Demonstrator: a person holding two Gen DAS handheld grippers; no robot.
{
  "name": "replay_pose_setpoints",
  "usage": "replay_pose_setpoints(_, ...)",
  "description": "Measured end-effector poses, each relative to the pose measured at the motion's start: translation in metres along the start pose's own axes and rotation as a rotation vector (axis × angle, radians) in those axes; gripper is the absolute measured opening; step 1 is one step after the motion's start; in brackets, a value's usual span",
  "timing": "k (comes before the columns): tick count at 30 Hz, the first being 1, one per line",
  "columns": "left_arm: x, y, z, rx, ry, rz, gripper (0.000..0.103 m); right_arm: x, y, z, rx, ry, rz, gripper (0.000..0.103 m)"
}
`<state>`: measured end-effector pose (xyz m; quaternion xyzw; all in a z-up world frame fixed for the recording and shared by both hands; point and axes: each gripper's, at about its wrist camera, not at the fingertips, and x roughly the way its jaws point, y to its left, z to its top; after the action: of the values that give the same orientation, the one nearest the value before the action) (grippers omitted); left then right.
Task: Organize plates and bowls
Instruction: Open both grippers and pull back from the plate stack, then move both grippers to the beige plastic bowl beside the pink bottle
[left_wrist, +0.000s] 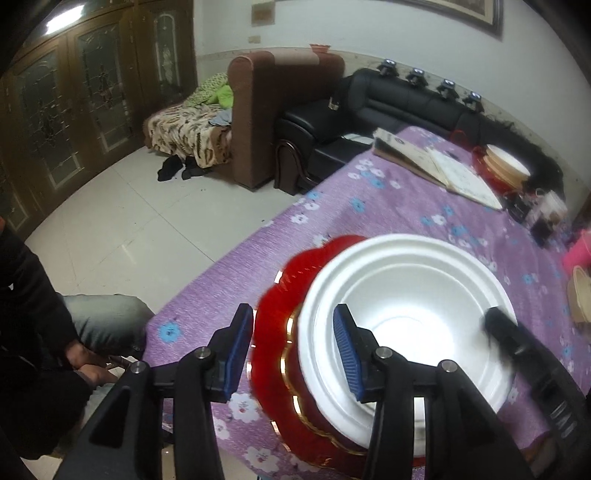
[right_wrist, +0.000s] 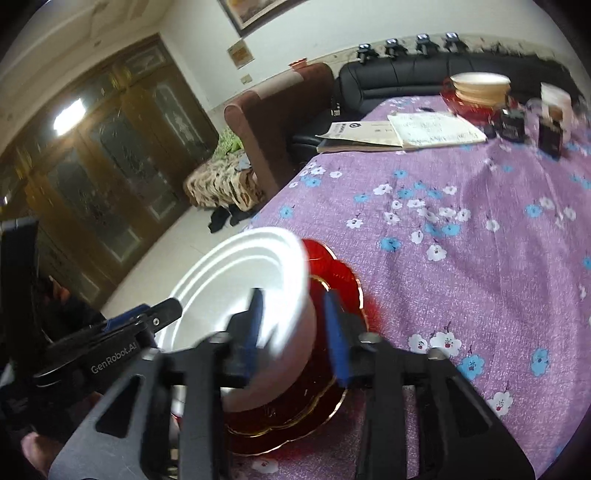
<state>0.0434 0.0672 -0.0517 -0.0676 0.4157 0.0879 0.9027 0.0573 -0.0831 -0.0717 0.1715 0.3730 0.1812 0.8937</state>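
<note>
Trouble is most likely at the white bowl (left_wrist: 402, 332), which sits on the red scalloped plate (left_wrist: 275, 354) at the near edge of the purple flowered tablecloth (right_wrist: 461, 236). The right gripper (right_wrist: 293, 332) straddles the bowl's right rim, one pad inside and one outside; motion blur hides whether the pads pinch the wall, so contact cannot be told. The left gripper (left_wrist: 293, 350) stands spread, its jaws bracketing the left rim without closing on it. A lopsided lift from one thin rim could tilt the bowl, let it slip, or drag the plate off the near edge. A second stack (right_wrist: 480, 90) of bowls on a red plate waits at the far end, beside an open notebook (right_wrist: 402, 134).
</note>
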Motion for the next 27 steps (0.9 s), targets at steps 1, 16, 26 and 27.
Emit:
replay_pose_setpoints(1,-0.004,0.003,0.001,-0.008,-0.011,0.011,0.045,-0.004,-0.005,0.002,0.024,-0.020,0.009,0.038)
replay_pose_setpoints(16,-0.076,-0.113,-0.012,0.268,-0.160,-0.209,0.057,-0.073,-0.149,0.032,0.237,-0.109,-0.301,0.038)
replay_pose_setpoints(26,-0.060,-0.244,-0.035,0.485,0.034,-0.426,0.058,-0.190,-0.270,0.014,0.432,-0.309,-0.465,0.037)
replay_pose_setpoints(27,-0.058,-0.255,-0.034,0.483,0.052,-0.451,0.058,-0.204,-0.286,0.013,0.473,-0.335,-0.458,0.037)
